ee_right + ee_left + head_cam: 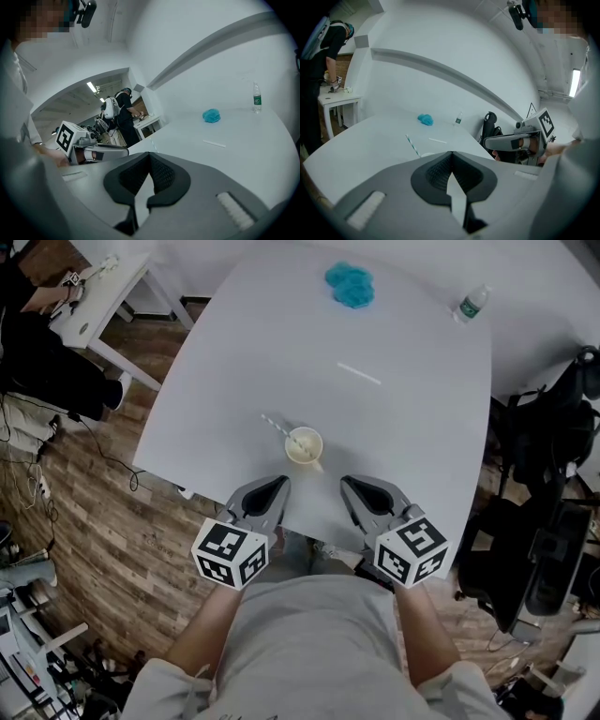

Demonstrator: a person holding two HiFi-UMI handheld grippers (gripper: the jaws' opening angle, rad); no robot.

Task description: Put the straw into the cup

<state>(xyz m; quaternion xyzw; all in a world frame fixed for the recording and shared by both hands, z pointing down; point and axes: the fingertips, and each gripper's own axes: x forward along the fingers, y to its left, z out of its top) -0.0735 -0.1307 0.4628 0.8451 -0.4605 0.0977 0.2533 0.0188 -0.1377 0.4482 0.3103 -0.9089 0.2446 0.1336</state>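
Observation:
A small cream paper cup (305,444) stands near the front edge of the white table (394,334). A striped straw (275,425) rests in it and leans out to the far left. In the left gripper view the straw (412,145) rises just past the jaws, beside the cup rim (426,154). My left gripper (279,483) sits at the table edge, just near-left of the cup, shut and empty. My right gripper (348,483) sits near-right of the cup, also shut on nothing. The cup is hidden in the right gripper view.
A thin white stick-like wrapper (359,373) lies mid-table. A teal cloth (350,284) and a small water bottle (472,304) are at the far side. A black chair and bags (548,512) stand to the right, and a person at a white side table (94,306) is far left.

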